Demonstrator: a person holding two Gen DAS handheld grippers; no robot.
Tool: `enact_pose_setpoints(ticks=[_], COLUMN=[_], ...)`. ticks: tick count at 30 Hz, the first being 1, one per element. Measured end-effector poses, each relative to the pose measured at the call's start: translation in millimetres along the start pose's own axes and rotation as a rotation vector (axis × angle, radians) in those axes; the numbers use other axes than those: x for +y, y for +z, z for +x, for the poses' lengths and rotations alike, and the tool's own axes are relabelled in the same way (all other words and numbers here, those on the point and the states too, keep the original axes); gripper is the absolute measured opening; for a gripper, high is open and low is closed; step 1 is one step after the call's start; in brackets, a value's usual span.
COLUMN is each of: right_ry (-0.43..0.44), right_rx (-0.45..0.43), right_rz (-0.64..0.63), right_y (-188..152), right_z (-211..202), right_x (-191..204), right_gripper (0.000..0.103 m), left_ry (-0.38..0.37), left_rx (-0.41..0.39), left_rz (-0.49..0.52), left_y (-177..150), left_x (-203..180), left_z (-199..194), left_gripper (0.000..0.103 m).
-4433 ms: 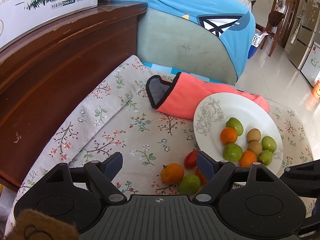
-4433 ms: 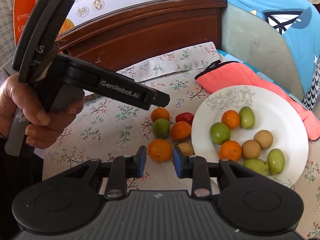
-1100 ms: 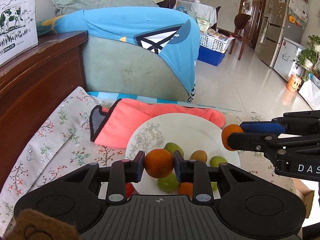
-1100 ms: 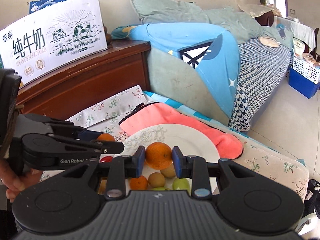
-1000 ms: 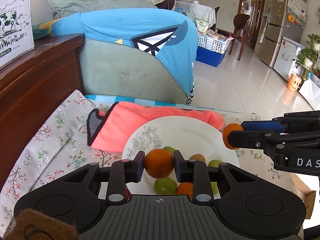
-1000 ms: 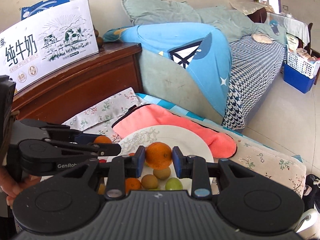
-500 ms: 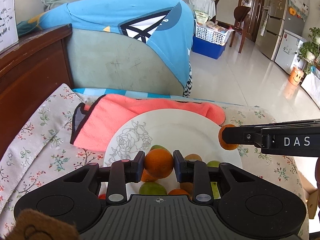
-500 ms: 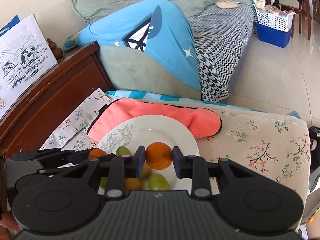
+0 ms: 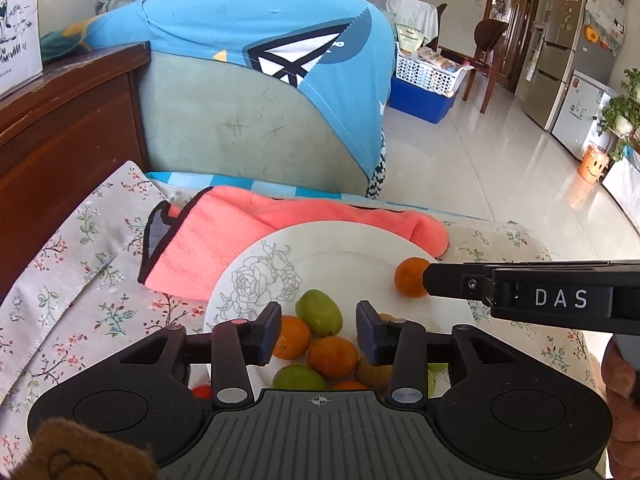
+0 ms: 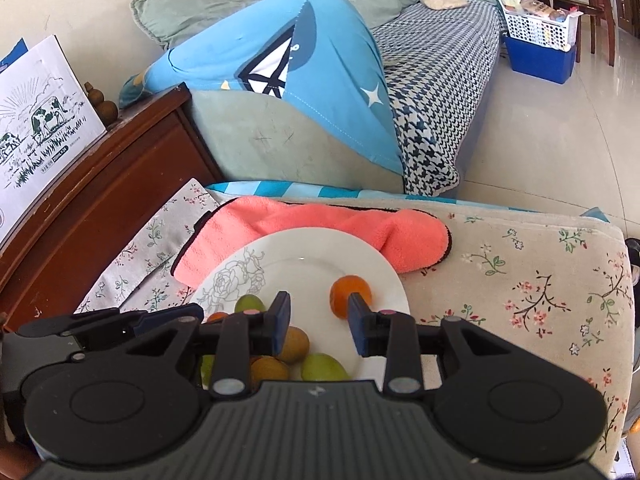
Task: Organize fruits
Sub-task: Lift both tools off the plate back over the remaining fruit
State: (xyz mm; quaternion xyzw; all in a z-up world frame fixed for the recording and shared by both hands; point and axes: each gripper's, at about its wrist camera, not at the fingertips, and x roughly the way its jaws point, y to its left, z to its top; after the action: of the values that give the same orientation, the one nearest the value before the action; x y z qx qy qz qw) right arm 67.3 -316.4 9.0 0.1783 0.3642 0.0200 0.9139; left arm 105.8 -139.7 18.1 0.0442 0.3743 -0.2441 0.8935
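Room: a tiled living room is seen, with a sofa point(image 9: 240, 128) draped in a blue cover point(image 9: 280, 40) on the far side and a dark wooden cabinet point(image 9: 60, 120) on the left.
Surface: a floral cloth point(image 9: 80, 264) is spread over a padded top, and a coral towel point(image 9: 248, 232) is laid along its far edge.
Plate: a white plate point(image 9: 320, 256) with a rose drawing is set on the cloth, its far rim overlapping the towel.
Fruit pile: green and orange fruits and brown ones are gathered on the near part of the plate, among them a green fruit point(image 9: 319, 313) and an orange point(image 9: 332, 357) that touch each other.
Left gripper point(image 9: 318, 334): its jaws have just been opening and are now spread; the orange lies below and between them on the pile, and no pad is pressed on it.
Right gripper point(image 10: 318, 322): its jaws have just been opening and are parted with bare plate between them; a second orange point(image 10: 350, 295) is seen just beyond the right fingertip point(image 10: 358, 322), near the plate's right rim.
Contact on the right: whether that fingertip touches the second orange cannot be told; it is not pinched.
Cross view: from the left wrist view the right gripper is seen edge-on, reaching in from the right.
Small red fruit point(image 9: 201, 391): it is left on the cloth by the plate's near left edge.
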Motion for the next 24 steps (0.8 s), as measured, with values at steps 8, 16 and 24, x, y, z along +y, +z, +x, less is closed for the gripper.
enact_pose_setpoints(ticks=[8, 16, 24], right_ry=[0.025, 0.058, 0.111], right_rx=[-0.01, -0.023, 0.003], right_rz=[-0.011, -0.029, -0.08], right_y=[2, -4, -24], right_z=[-7, -24, -34], right_x=[5, 19, 41], right_gripper=[0.033, 0.035, 0.036], left_ry=[0.046, 0.101, 0.163], left_rx=[-0.011, -0.024, -0.001], left_rz=[-0.026, -0.012, -0.05], left_y=[9, 3, -16], left_x=[9, 23, 48], left_z=[-22, -51, -72], left_gripper=[0.06, 0.065, 0.065])
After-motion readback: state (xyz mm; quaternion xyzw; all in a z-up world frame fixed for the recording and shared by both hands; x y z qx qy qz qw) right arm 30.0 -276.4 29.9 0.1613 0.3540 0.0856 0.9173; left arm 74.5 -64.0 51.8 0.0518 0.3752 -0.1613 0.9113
